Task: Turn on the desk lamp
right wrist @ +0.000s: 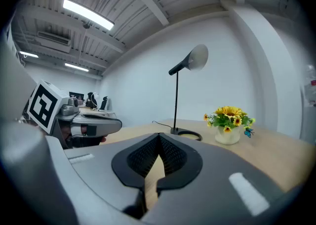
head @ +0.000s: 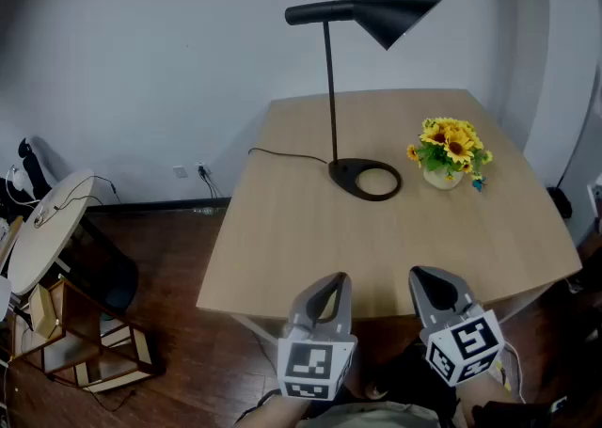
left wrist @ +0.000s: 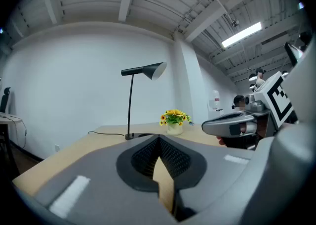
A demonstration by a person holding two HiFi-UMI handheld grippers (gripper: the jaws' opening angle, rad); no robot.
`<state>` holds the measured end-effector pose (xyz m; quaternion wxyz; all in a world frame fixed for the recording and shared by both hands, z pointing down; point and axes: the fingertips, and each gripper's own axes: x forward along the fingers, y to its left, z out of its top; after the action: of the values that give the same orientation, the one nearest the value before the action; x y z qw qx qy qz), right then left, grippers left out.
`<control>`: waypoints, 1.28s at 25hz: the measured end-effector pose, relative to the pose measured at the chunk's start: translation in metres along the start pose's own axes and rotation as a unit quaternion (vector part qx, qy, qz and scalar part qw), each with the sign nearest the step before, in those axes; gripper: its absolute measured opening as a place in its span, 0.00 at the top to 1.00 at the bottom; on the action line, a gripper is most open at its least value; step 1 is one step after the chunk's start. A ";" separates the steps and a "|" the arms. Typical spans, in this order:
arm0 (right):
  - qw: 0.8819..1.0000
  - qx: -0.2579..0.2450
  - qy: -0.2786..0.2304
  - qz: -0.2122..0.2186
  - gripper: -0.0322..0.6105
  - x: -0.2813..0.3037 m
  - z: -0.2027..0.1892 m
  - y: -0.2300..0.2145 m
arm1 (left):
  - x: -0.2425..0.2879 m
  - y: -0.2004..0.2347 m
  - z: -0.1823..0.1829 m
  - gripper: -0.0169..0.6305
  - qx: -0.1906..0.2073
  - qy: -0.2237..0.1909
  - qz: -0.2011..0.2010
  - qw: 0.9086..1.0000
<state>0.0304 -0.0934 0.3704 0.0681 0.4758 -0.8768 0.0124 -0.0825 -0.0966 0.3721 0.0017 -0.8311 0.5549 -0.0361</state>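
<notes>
Grippers both empty, jaws closed tip to tip. My left gripper [head: 330, 287] and right gripper [head: 434, 279] hover side by side at the near edge of the light wooden table [head: 282, 229], well short of the black desk lamp with cone shade [head: 331, 87]. The lamp stands on its ring base toward the table's far side. A small white pot [head: 442, 179] sits just right of the lamp base and holds yellow sunflowers [head: 451, 142].

Head view only: thin black cord [head: 282, 154] runs left from the lamp base and off the table edge. A round white side table [head: 47, 229] and an open wooden frame [head: 89, 360] stand on the dark floor, far left of the lamp.

Gripper views only: ribbed ceiling with lit tube lights [left wrist: 241, 34] above the lamp. The left gripper view also catches the black-and-white marker cube [left wrist: 276, 93] on the right gripper, right of the lamp.
</notes>
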 end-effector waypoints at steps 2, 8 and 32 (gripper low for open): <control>1.000 -0.005 -0.001 0.001 0.95 0.009 0.005 -0.006 | 0.011 0.004 0.003 0.98 0.005 0.001 -0.001 1.000; 1.000 -0.010 -0.004 0.003 0.95 0.038 0.019 -0.024 | 0.048 0.020 0.011 0.98 0.006 0.007 0.000 1.000; 0.999 -0.035 0.009 0.027 0.95 0.198 0.012 -0.086 | 0.171 0.083 -0.014 0.98 -0.001 0.045 0.025 0.999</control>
<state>-0.0056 -0.3058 0.3809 0.0927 0.4492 -0.8885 -0.0120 -0.0945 -0.2861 0.3925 -0.0232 -0.8144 0.5753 -0.0732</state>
